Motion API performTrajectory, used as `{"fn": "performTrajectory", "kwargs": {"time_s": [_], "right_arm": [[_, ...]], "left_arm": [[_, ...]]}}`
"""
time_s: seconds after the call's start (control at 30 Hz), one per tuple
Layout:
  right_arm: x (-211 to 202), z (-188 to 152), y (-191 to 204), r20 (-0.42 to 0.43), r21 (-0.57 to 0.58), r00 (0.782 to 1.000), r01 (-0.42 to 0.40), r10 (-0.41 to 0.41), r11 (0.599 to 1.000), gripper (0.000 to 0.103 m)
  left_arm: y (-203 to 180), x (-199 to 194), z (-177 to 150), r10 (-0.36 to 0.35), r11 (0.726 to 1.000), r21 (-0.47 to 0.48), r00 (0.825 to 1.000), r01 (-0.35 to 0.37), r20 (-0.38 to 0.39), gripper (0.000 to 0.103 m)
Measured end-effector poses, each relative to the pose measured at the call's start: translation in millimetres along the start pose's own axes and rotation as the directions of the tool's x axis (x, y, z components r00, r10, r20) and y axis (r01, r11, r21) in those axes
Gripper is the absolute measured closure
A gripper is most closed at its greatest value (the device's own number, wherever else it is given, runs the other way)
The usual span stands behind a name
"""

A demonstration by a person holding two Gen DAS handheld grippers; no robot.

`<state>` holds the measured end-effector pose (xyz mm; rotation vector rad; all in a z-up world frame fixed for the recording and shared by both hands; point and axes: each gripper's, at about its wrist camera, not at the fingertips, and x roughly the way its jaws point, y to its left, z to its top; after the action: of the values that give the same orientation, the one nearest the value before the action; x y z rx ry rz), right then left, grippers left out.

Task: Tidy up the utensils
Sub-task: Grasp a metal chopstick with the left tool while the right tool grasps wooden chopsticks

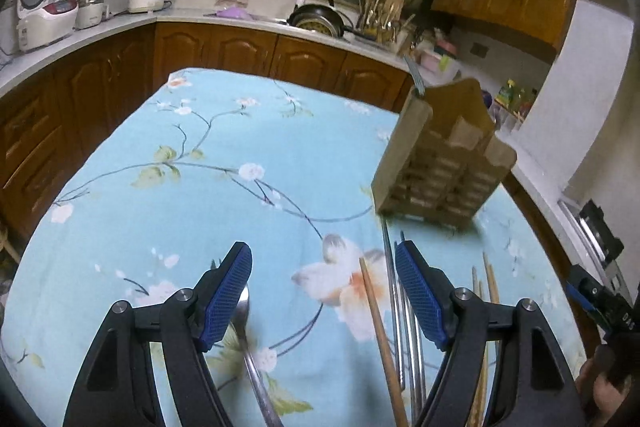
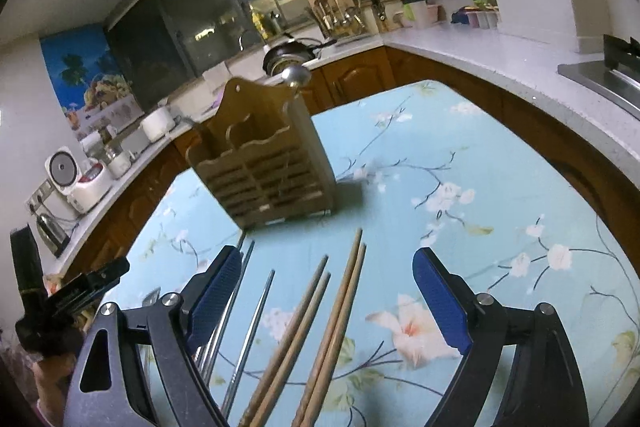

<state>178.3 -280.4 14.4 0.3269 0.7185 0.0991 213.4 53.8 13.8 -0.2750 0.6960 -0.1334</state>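
A wooden utensil holder (image 1: 442, 163) stands on the floral tablecloth, with a fork sticking out of its back left; it also shows in the right wrist view (image 2: 266, 163) with a spoon (image 2: 297, 75) sticking out at its right. My left gripper (image 1: 324, 291) is open and empty above the table. A metal spoon (image 1: 246, 331) lies by its left finger; a wooden chopstick (image 1: 380, 339) and metal chopsticks (image 1: 394, 307) lie by its right finger. My right gripper (image 2: 326, 299) is open and empty over several wooden chopsticks (image 2: 340, 311) and metal chopsticks (image 2: 256, 323).
The table with the blue floral cloth (image 1: 200, 155) is ringed by wooden kitchen cabinets and a white counter (image 2: 500, 55). The counter holds a rice cooker (image 1: 44, 11), a pan (image 1: 316, 19) in the sink and jars. The other gripper shows at the left edge (image 2: 60, 299).
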Motion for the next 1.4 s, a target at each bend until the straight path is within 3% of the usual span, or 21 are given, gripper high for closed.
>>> {"fn": "performTrajectory", "kwargs": {"time_s": [0.23, 0.53, 0.63, 0.93, 1.07, 1.17, 1.23, 1.3, 1.4], "right_arm": [[10, -1, 4, -0.023, -0.030, 1.000, 0.008, -0.009, 1.000, 0.017], [51, 8, -1, -0.120, -0.060, 0.991, 0.049, -0.056, 0.997, 0.054], [69, 11, -4, -0.156, -0.070, 0.985, 0.057, -0.067, 0.996, 0.061], [111, 12, -9, -0.243, -0.114, 0.964, 0.082, -0.108, 0.990, 0.076], [128, 10, -12, -0.283, -0.131, 0.950, 0.098, -0.132, 0.987, 0.082], [133, 10, -7, -0.279, -0.173, 0.947, 0.112, -0.158, 0.979, 0.083], [134, 9, -4, -0.279, -0.195, 0.945, 0.121, -0.173, 0.973, 0.087], [135, 8, 1, -0.272, -0.228, 0.941, 0.141, -0.202, 0.963, 0.093], [135, 8, 1, -0.271, -0.236, 0.940, 0.144, -0.207, 0.961, 0.094]], "left_arm": [[-12, 10, 13, -0.021, 0.999, 0.029, 0.998, 0.022, -0.056, 0.030], [-29, 50, 36, -0.029, 0.996, 0.082, 0.989, 0.041, -0.142, 0.036], [-39, 68, 45, -0.028, 0.993, 0.110, 0.985, 0.047, -0.170, 0.040], [-60, 124, 58, 0.024, 0.981, 0.192, 0.969, 0.025, -0.245, 0.055], [-67, 148, 57, 0.054, 0.975, 0.220, 0.961, 0.007, -0.270, 0.067], [-72, 168, 53, 0.075, 0.971, 0.239, 0.951, -0.001, -0.300, 0.071], [-80, 173, 50, 0.113, 0.955, 0.295, 0.955, -0.028, -0.274, 0.072], [-87, 176, 49, 0.122, 0.945, 0.326, 0.955, -0.028, -0.269, 0.082], [-93, 178, 46, 0.110, 0.938, 0.347, 0.955, -0.008, -0.276, 0.097]]}}
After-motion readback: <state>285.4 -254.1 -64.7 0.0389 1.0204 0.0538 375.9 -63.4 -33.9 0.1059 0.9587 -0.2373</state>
